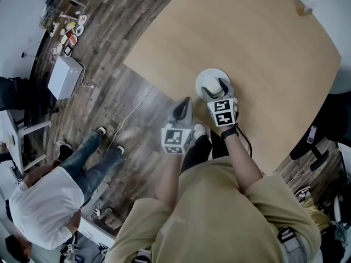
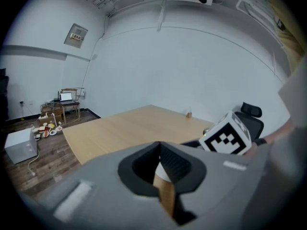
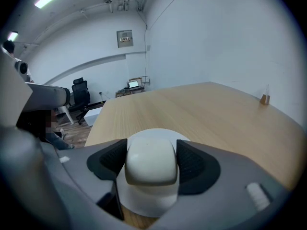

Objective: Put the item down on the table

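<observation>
"While the right gripper (image 3: 151, 159) squeezes that white item (image 3: 149, 198), is it down on the table (image 1: 258, 32) yet?" asks the first one.

"Nearly, I think. The two black pads press on the round bump on top, one on each side, so it can't slip. The wide round bottom is right over the wood, near the edge by the person. I can't tell if it is touching."

"Why hold it by the bump?"

"It looks like the only bit small enough to fit between the pads. The bottom is too wide. Holding it from the top keeps it flat too, so it can sit down on its bottom."

"What about the left gripper (image 1: 182, 108)?"

"Its tongs are pinched together with nothing in them. It hangs over the floor (image 1: 109, 15), just off the table edge, beside the right one. I think it waits there to be out of the way."

"What comes next?"

"My guess is it goes lower until the bottom sits flat, and then the pads spread apart. If they open too high, it could drop and wobble. It's close to the edge, so a bump could knock it off."
</observation>
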Motion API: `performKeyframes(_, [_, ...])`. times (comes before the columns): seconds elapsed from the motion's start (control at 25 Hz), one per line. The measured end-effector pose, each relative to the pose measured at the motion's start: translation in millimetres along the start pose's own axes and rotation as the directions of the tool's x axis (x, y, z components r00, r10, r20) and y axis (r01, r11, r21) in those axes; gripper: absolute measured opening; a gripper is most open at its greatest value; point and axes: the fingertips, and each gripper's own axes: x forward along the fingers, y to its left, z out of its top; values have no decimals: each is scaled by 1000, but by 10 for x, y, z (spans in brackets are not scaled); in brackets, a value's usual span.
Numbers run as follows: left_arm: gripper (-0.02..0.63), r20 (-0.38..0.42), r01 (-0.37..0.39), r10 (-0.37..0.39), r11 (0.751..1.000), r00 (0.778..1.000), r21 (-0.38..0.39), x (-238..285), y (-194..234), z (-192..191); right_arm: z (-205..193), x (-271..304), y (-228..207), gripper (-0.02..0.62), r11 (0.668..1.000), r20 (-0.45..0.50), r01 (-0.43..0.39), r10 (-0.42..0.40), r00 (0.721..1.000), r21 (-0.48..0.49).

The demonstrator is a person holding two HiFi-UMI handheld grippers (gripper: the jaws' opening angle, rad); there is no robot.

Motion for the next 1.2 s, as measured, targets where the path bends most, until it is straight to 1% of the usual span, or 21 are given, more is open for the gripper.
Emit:
performKeyframes(0.16, [3, -7, -10, 10, 1000, 1000, -8, -15, 30, -47, 13, 62, 2, 324, 1000, -7, 2, -2, 1000, -27])
performKeyframes(0.32, [3, -7, -8, 8, 1000, 1000, -10, 21, -24, -3, -47, 80, -36, 325, 998, -42, 10, -12, 999, -63])
performKeyframes(0.4, [3, -1, -2, 2, 1000, 1000, -7, 28, -54, 20, -74, 74, -49, 331, 998, -45, 19, -22, 999, -66])
performKeyframes(0.48, [3, 7, 2, -2, 1000, 1000, -1, 19, -73, 38, -43, 40, -53, 397, 998, -23, 26, -28, 999, -58])
performKeyframes(0.6, [3, 28, 1, -2, 1000, 1000, 4, -26, -118, 129, 49, -82, -65, 403, 998, 21, 36, -35, 999, -48])
performKeyframes(0.76, [2, 54, 4, -4, 1000, 999, 13, -88, -212, 234, 201, -347, -107, 369, 999, 88, 40, -39, 995, -13])
performKeyframes(0.88, [3, 77, 13, -14, 1000, 997, 15, -135, -290, 294, 336, -608, -108, 335, 999, 156, 42, -41, 987, 0])
performKeyframes(1.0, [3, 120, 20, -23, 1000, 993, 22, -199, -356, 428, 487, -916, -45, 321, 999, 235, 37, -36, 971, 0])
performKeyframes(1.2, [2, 201, 32, -40, 999, 979, 41, -381, -539, 809, 729, -1489, 52, 257, 999, 347, 52, -45, 937, -12])
